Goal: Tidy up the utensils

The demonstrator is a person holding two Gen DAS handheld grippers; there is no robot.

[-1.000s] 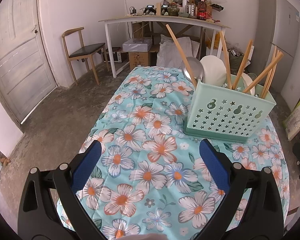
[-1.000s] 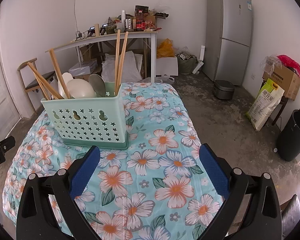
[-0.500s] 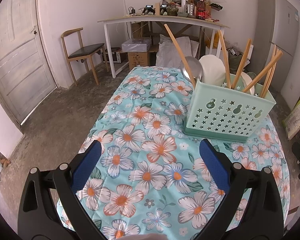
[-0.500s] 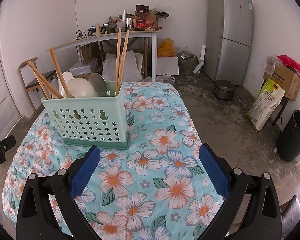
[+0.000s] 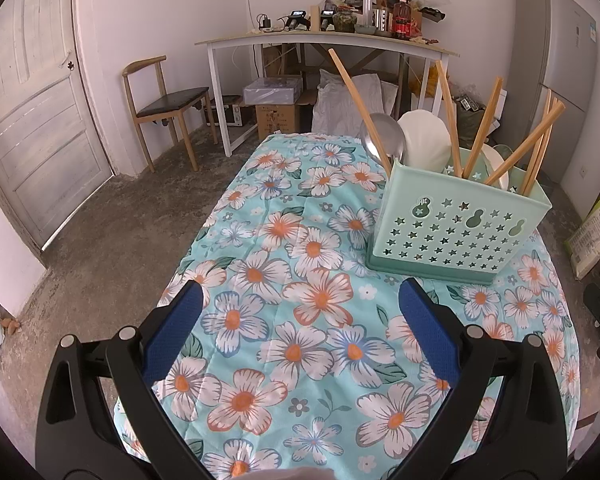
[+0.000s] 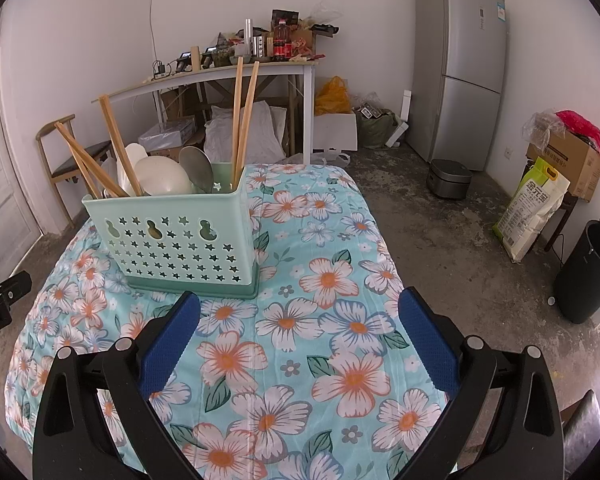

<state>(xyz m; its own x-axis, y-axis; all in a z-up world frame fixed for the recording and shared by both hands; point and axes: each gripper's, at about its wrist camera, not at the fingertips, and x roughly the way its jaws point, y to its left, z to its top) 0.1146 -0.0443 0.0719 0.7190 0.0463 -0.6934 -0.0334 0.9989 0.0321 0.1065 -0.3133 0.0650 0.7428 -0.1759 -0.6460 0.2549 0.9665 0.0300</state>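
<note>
**Both grippers empty above table; utensils held in caddy**

L wrist view: the left gripper (image 5: 300, 312) is seen w/ jaws spread wide, nothing between the blue pads (image 5: 172, 336), above the floral tablecloth (image 5: 284, 240). The mint-green utensil caddy (image 5: 456, 232) stands upright on the cloth, ahead and to the R of the gripper, apart from it. Wooden chopsticks (image 5: 360, 108) lean out of it at various angles, beside a metal spoon (image 5: 388, 140) and a white spoon (image 5: 424, 140).

R wrist view: the right gripper (image 6: 300, 312) is likewise spread wide and empty. The caddy (image 6: 172, 236) is seen ahead-L, its base near the L fingertip; whether they touch cannot be told. Two chopsticks (image 6: 244, 120) stand nearly upright at its R end. Bkgd: fridge (image 6: 456, 68), cluttered side table (image 6: 220, 76).
</note>
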